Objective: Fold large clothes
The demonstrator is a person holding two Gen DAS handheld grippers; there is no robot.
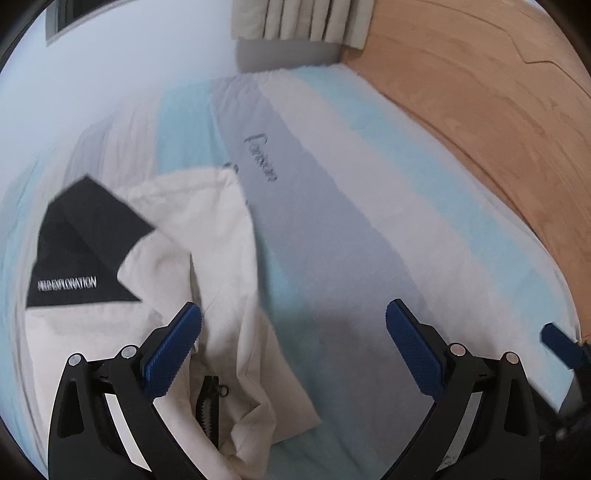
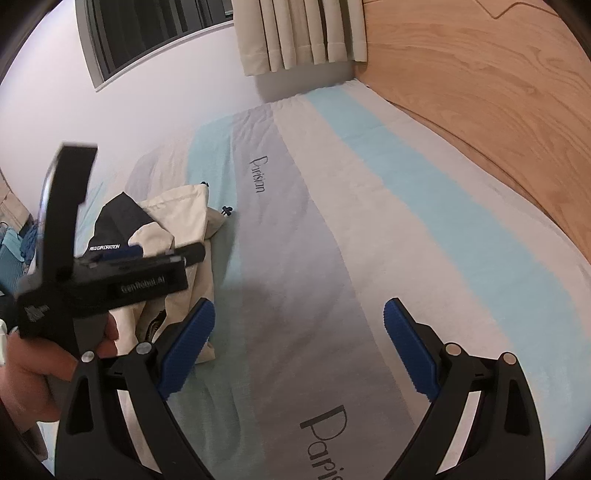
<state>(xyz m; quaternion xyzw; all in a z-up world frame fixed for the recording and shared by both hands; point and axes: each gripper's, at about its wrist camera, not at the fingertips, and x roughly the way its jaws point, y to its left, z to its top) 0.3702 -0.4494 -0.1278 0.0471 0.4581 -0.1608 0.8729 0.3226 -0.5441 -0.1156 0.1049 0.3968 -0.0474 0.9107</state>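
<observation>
Lying bunched on the striped bed (image 2: 332,229) is the cream jacket (image 1: 221,258); both claws, left claw (image 1: 293,347) and right claw (image 2: 299,347), are gaping wide, empty. Pinching a clean hem edge, not the bunched middle, is looking wisest.

Jacket (image 1: 218,258) is cream with a black panel (image 1: 85,243) carrying white lettering, left of frame. Bedsheet (image 2: 325,229) runs in grey, white and light-blue stripes with dark script. Gripper pads (image 1: 173,354) are blue, headboard (image 2: 480,85) upper right is orangey wood grain.

Bedroom: striped bed (image 2: 332,221), curtains (image 2: 299,33)
</observation>
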